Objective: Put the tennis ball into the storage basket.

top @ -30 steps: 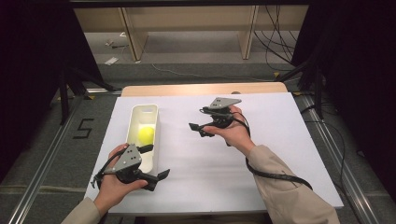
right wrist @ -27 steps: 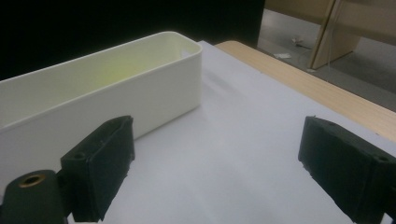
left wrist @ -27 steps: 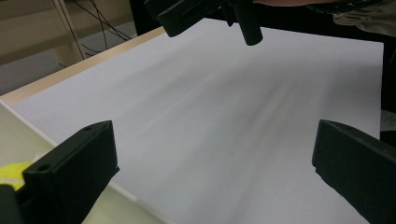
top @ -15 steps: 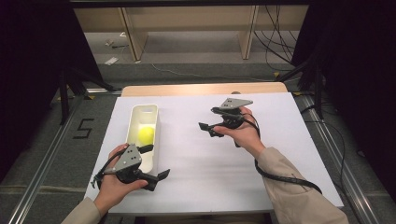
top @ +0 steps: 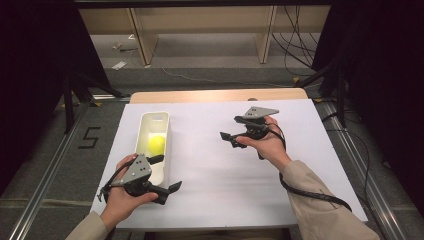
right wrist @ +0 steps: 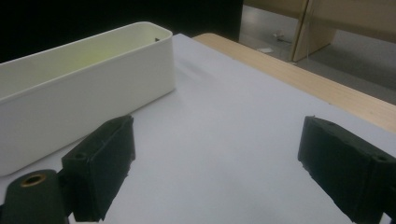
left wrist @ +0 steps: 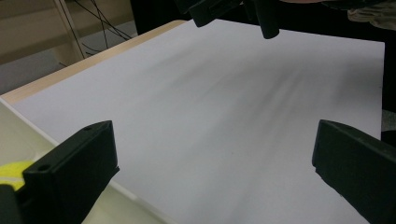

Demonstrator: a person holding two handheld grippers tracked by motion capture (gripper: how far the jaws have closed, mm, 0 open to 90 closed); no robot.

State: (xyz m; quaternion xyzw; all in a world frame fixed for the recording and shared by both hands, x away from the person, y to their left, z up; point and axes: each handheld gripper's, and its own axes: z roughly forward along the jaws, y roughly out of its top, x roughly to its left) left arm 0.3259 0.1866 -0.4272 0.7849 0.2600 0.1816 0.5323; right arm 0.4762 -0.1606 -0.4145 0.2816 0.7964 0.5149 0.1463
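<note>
From the high view I see the yellow ball [top: 156,145] lying inside the white tray [top: 161,120], just ahead of my left gripper [top: 167,174], whose jaws stand apart and empty. My right gripper [top: 229,139] hovers well apart from the tray, also spread wide.

In the left gripper view the ball [left wrist: 13,171] peeks beside the left jaw.

In the right gripper view the tray [right wrist: 116,70] stands ahead-left.

I judge the ball light, round and likely to roll; I would pinch it across its middle.

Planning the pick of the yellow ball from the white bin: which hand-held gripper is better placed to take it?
Left. The left hand-held gripper sits open beside the white bin, close to the yellow ball. The right hand-held gripper, also open, hovers farther off over the white sheet.
</note>
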